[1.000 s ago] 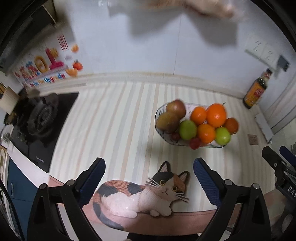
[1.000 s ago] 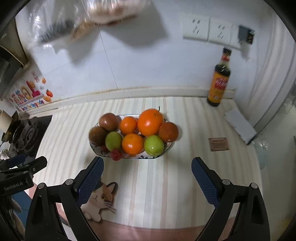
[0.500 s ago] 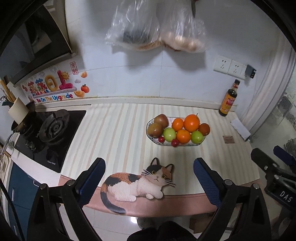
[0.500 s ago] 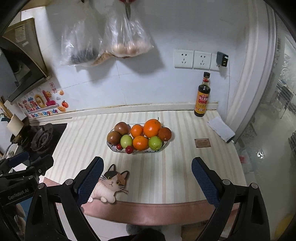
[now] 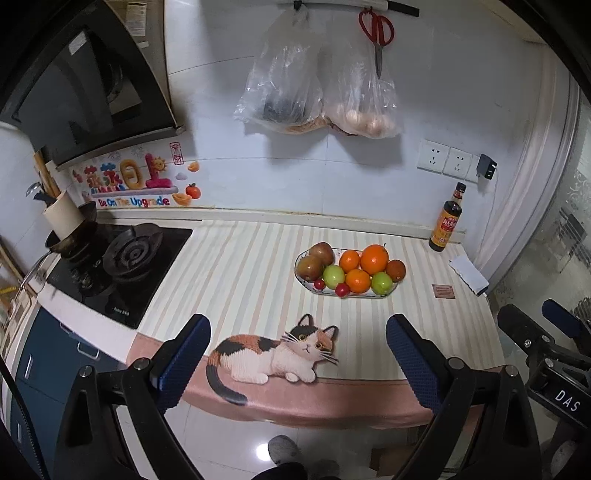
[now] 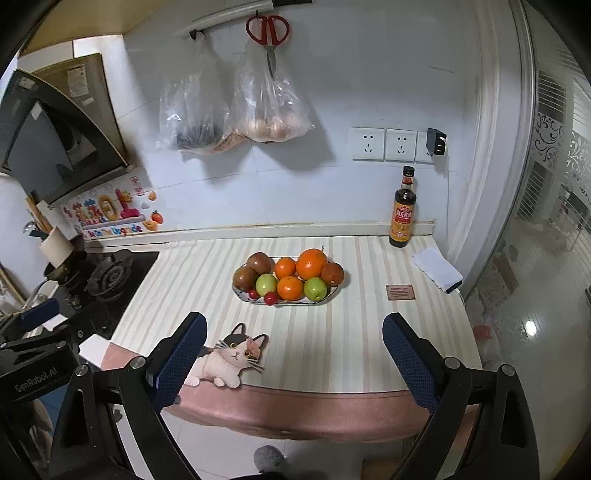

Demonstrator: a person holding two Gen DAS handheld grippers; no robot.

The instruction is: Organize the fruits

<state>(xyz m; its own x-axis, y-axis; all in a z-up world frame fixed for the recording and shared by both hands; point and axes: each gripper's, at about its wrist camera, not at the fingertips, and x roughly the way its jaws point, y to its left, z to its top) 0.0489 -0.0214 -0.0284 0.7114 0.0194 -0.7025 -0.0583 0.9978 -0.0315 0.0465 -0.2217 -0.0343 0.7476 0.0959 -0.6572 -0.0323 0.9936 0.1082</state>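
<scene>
A white oval plate (image 5: 391, 291) (image 6: 332, 293) sits mid-counter on the striped cloth, piled with fruit: a big orange (image 5: 374, 259) (image 6: 311, 263), smaller oranges, two green apples (image 5: 334, 276) (image 6: 315, 288), brownish fruits (image 5: 310, 267) (image 6: 245, 277) and small red cherries (image 5: 342, 290) (image 6: 270, 298). My left gripper (image 5: 298, 338) is open and empty, well back from the counter's front edge. My right gripper (image 6: 294, 332) is likewise open, empty and held off the counter. Each gripper shows at the edge of the other's view.
A gas hob (image 5: 122, 266) with a pot lies at the left. A dark sauce bottle (image 5: 446, 221) (image 6: 403, 210) stands by the back wall; a folded cloth (image 6: 437, 269) and small card (image 6: 400, 291) lie right. Plastic bags (image 5: 317, 92) and red scissors (image 6: 267, 33) hang above.
Both grippers have pulled back and up from the counter, so the fruit plate looks smaller and farther. The wall, hanging bags and floor have come into view.
</scene>
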